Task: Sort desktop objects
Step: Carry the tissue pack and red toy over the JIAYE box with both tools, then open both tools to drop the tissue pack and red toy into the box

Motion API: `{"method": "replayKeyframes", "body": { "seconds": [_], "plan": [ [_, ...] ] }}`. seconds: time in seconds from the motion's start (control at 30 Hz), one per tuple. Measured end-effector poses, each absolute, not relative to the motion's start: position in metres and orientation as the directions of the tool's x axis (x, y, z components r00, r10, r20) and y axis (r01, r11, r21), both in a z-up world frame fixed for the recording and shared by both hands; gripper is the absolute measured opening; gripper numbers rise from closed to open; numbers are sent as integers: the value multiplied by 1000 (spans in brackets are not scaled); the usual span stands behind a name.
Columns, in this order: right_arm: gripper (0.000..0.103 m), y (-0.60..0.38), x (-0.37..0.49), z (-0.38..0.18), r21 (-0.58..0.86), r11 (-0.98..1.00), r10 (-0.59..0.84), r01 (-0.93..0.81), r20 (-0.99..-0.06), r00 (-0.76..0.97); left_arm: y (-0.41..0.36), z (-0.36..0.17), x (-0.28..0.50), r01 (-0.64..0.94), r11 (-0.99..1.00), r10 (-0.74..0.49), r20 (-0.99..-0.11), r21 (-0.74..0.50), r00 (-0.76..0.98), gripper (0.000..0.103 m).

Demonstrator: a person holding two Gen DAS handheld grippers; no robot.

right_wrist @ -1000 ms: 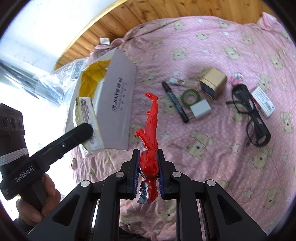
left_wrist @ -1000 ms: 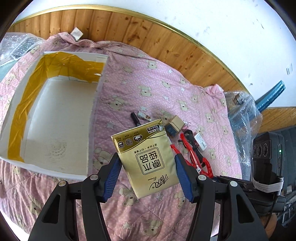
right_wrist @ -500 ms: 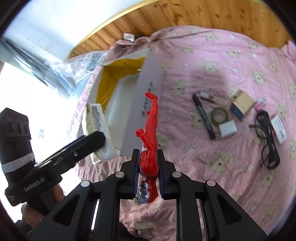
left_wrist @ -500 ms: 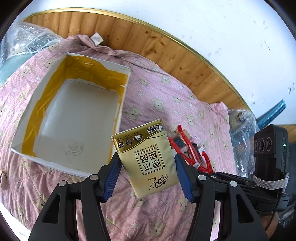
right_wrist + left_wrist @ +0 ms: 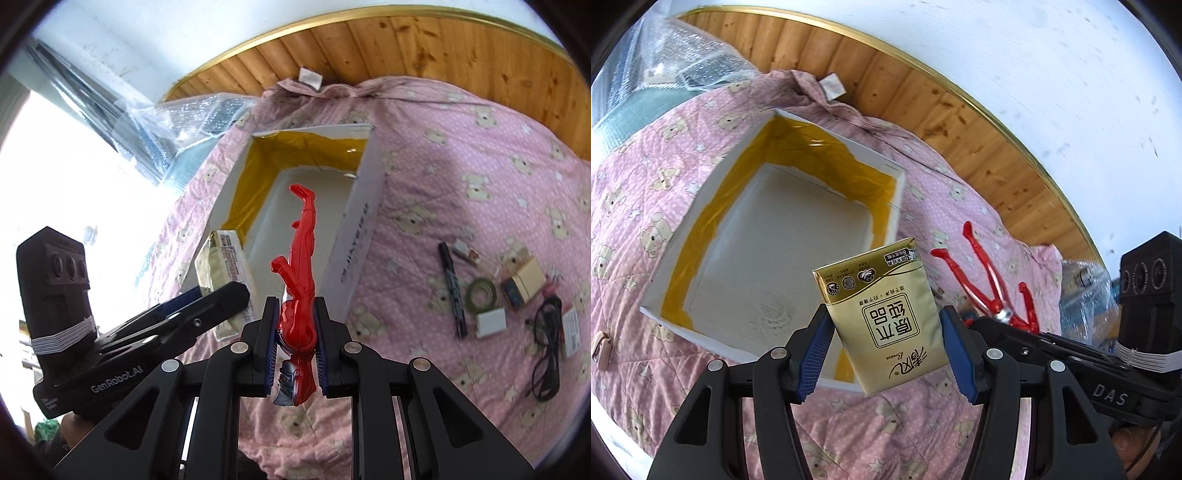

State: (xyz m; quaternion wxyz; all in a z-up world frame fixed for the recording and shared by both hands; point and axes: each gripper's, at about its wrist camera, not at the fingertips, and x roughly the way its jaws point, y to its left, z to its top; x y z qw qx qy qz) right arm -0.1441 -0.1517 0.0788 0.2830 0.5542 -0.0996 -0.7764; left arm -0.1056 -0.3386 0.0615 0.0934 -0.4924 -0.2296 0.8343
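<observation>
Gold tissue pack [image 5: 886, 317] is clamped by left gripper [image 5: 886, 349]; red action figure [image 5: 301, 258] by right gripper [image 5: 295, 349], above white box [image 5: 901, 192].

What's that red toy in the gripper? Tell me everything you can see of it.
The red figure is a glossy humanoid toy that looks like plastic, with thin arms and legs and a silver-blue head. The right gripper is shut on its torso, so the head points back toward the camera and the legs stick forward, one bent arm out to the side. It hangs in the air above the pink blanket, in line with the open white box. Only the two pads touch it.
</observation>
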Motion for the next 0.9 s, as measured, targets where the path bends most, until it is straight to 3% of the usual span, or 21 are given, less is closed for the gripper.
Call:
{"method": "replayKeyframes", "body": {
  "seconds": [0.6, 0.67, 0.7, 0.73, 0.9],
  "plan": [
    [19, -230, -216, 60, 427, -788, -547, 444, -817, -184, -408, 22, -172, 194, -891, 273, -826, -410, -494, 60],
    [23, -236, -225, 50, 428, -782, -552, 452, -813, -185, -412, 12, -185, 195, -898, 262, -837, -393, -480, 60],
    [32, -238, -230, 44, 423, -788, -543, 447, -820, -182, -414, 4, -192, 200, -900, 259, -845, -387, -467, 60],
    [35, -239, -233, 37, 421, -795, -534, 436, -827, -175, -416, -5, -197, 206, -901, 258, -853, -382, -453, 60],
    [36, -234, -239, 17, 445, -796, -533, 411, -836, -127, -422, -37, -205, 256, -893, 255, -884, -370, -392, 62]
  ]
}}
